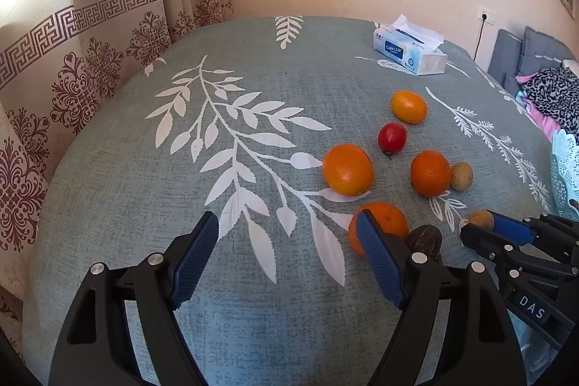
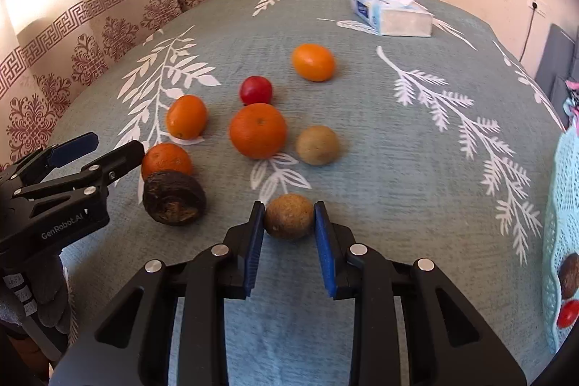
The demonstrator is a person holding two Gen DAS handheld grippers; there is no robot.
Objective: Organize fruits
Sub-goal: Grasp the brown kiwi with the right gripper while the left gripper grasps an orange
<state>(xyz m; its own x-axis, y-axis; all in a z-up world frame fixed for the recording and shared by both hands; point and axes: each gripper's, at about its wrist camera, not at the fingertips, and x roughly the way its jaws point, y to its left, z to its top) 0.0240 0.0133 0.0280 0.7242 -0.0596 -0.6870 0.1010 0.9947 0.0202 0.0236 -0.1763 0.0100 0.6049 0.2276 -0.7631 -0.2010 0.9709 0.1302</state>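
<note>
While the right hand-held gripper [image 2: 288, 217] pinches a brown fruit [image 2: 288, 216], curtains [image 2: 90, 35] (patterned) border the tablecloth [image 2: 398, 151].

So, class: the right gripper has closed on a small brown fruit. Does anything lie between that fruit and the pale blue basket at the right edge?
Nothing visible does. Between the small brown fruit in the right gripper and the basket only bare tablecloth shows.

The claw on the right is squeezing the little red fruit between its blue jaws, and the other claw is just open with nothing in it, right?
Not quite. The right gripper is squeezing a small brown fruit, not the red fruit, which sits untouched farther back. The right wrist view shows this. The left gripper is indeed open with nothing in it.
</note>
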